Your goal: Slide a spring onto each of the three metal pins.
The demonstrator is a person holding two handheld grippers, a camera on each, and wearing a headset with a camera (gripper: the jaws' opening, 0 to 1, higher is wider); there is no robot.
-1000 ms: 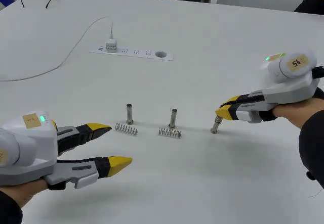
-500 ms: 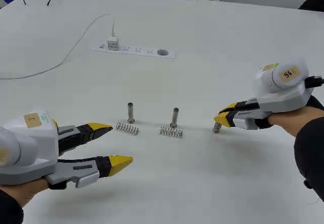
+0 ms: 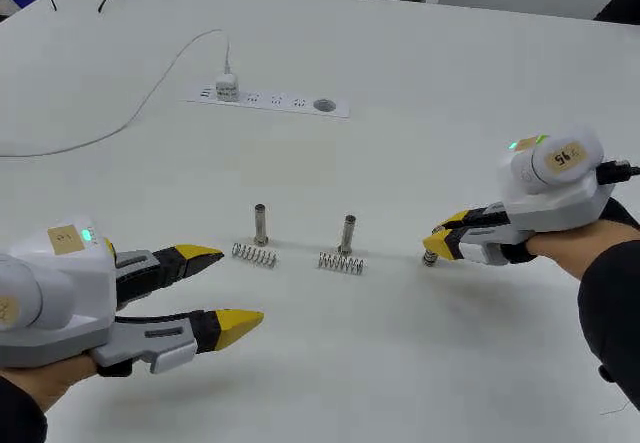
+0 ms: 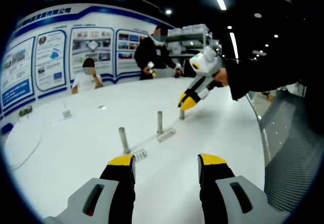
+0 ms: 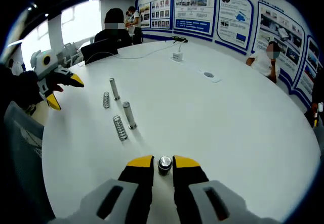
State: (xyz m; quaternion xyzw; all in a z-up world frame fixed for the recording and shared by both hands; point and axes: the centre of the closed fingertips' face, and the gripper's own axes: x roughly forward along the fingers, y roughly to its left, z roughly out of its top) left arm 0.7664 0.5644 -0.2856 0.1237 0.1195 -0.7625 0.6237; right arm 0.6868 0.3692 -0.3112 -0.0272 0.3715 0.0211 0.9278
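Landmark: the middle short steel pin (image 3: 347,233) on the white table (image 3: 400,143).

Change over the last second: right gripper (image 3: 436,245) has come down lower over the third steel pin (image 3: 430,259), right of the middle one, and less of that pin shows under the tips. Reads as its spring seated or nearly so, so likely one of three done. Its jaws are narrow, closed on the pin top from both sides. The pin is upright, long axis vertical, head up.

The loose steel coil springs are unmoved. The middle spring (image 3: 340,262) lies flat just in front of the middle pin. The left spring (image 3: 253,255) lies further left, by the left steel pin (image 3: 260,224). Both axes run along the pin row.

Left gripper (image 3: 235,284) is well left and nearer the person, jaws wide, empty, same as before.
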